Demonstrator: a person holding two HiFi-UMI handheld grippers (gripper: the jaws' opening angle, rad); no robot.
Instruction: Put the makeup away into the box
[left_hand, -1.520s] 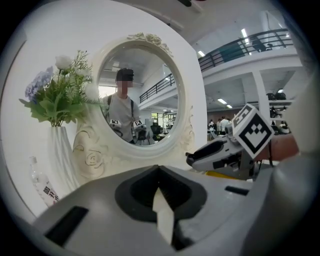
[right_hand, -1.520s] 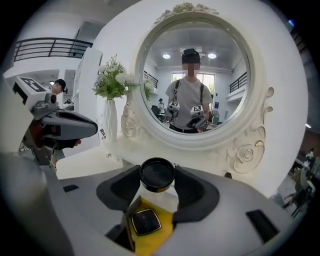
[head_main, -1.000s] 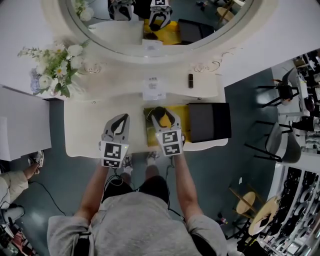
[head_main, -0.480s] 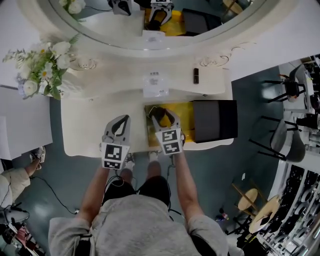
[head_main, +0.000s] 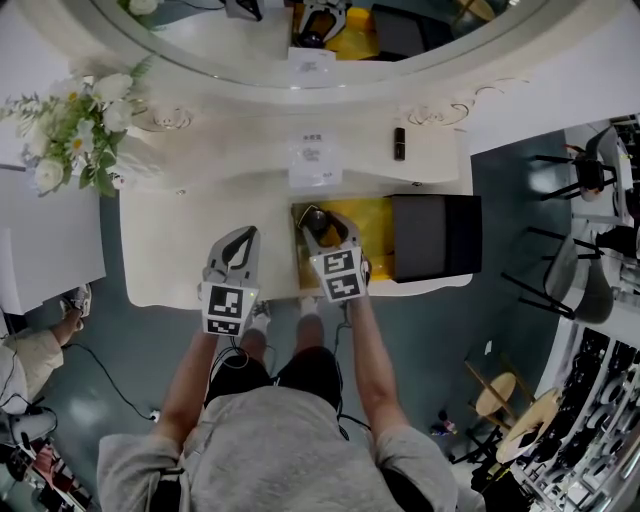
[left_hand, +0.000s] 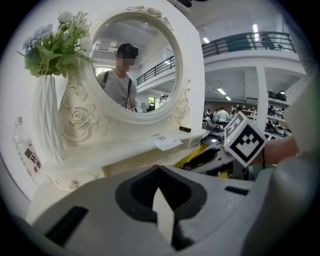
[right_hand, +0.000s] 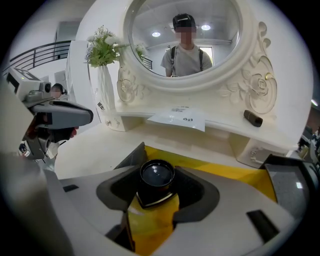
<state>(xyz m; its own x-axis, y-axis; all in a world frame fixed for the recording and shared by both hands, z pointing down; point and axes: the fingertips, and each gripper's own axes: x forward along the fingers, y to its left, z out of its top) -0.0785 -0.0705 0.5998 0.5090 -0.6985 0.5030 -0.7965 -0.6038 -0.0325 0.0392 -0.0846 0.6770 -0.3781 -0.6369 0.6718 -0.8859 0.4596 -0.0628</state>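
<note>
The right gripper (head_main: 322, 224) is pinching a black-capped makeup jar (right_hand: 157, 175) in its jaws just over the open yellow-lined box (head_main: 377, 226), not yet dropping it, while the left gripper (head_main: 243, 238) is hovering beside the box, jaws pressed together, and a dark tube (head_main: 399, 143) is lying beyond the box.

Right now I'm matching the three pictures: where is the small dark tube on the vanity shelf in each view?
Head view: small dark tube upper middle, right of centre.
Left gripper view: tube just right of centre.
Right gripper view: tube at right, near mid-height.
Shared landmark: white card, left of the tube everywhere.
</note>
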